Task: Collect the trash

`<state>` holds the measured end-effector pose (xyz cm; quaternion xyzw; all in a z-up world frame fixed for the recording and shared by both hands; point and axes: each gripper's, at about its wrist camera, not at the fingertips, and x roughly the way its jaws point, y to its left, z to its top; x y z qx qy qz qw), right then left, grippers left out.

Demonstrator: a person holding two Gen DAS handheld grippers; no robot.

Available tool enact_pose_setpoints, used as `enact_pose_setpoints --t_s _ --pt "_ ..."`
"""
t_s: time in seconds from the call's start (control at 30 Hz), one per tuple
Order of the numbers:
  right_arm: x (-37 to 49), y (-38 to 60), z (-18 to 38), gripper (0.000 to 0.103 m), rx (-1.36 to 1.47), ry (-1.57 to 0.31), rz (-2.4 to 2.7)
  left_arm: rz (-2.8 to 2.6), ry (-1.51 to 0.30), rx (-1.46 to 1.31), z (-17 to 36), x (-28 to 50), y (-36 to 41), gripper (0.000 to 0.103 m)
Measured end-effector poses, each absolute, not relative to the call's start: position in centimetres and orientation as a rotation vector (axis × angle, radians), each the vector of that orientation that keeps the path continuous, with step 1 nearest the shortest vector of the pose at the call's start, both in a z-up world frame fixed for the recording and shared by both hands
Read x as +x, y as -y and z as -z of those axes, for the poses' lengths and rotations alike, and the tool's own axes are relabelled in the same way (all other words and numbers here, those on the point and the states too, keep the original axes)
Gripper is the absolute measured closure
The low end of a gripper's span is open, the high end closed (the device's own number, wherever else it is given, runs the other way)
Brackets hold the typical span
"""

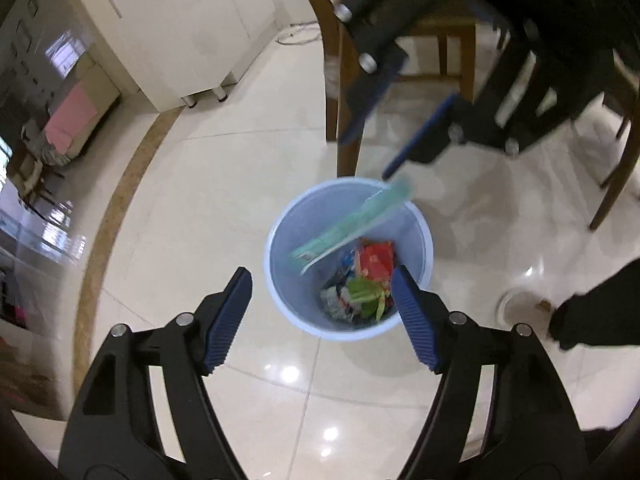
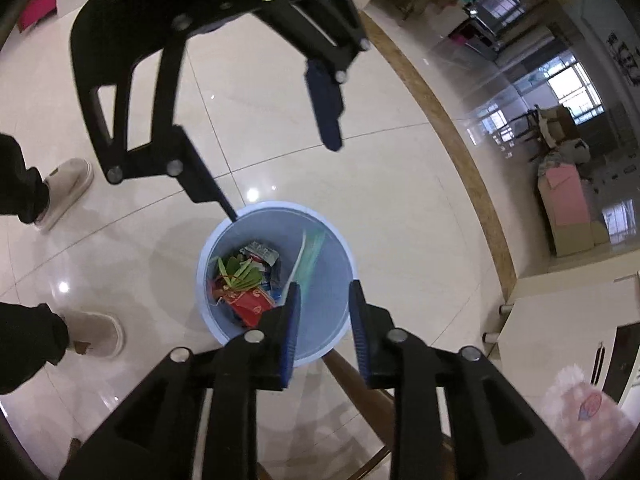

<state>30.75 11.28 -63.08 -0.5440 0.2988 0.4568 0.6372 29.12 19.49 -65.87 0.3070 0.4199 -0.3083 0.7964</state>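
Only the left wrist view catches the wooden chair legs [image 1: 346,92] behind the bin and the white cabinet [image 1: 192,28] on short feet; only the right wrist view takes in the person's two beige shoes [image 2: 66,192] on the glossy cream floor tiles [image 2: 400,208] and a fluffy pink-white bundle [image 2: 588,412] at its lower right. Both look down into a round, smooth, pale blue plastic trash bin [image 1: 280,288], where a flat, translucent green wrapper [image 1: 352,224], blurred, slants across the inner wall with its upper end at the rim, beside a heap of crumpled red packaging [image 1: 374,258], green leafy scraps [image 1: 366,294] and printed foil. The left gripper [image 1: 322,296], black-framed with ribbed blue pads, hovers above the bin with its fingers spread wide and empty. The right gripper [image 2: 324,320] hangs over the bin's other side, fingers parted and holding nothing, the green wrapper just beyond its tips, not touching them.
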Motion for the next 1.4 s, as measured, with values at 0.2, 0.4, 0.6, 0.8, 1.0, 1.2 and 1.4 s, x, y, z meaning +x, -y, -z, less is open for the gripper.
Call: enact_pose_setpoints --t_s 0.2,0.4,0.6,0.8,1.0,1.2,1.4 --pt "29.6 -10.8 61.7 0.074 -1.169 -0.709 -1.014 0.501 -0.964 0.580 63.5 28.1 -20.0 0.032" --pt "29.3 -9.0 54.5 0.073 -0.958 -0.771 -0.900 0.238 -0.962 0.321 56.5 27.1 -20.1 0.032" --pt "28.4 -5.6 44.0 0.060 -0.675 -0.810 -0.726 0.076 -0.885 0.192 47.7 24.5 -18.4 0.028" --pt "24.0 -0.9 33.3 0.048 -0.479 -0.779 -0.559 0.035 -0.820 0.085 38.7 20.2 -16.4 0.024" --pt "17.2 3.9 25.5 0.040 -0.319 -0.760 -0.418 0.097 -0.740 0.073 31.4 13.3 -13.8 0.023" --pt "7.8 8.1 18.0 0.027 -0.176 -0.680 -0.301 0.133 -0.639 0.036 23.3 5.5 -11.5 0.016" --pt "0.4 11.9 11.8 0.024 -0.106 -0.629 -0.207 0.161 -0.577 0.044 16.7 -0.5 -9.4 0.012"
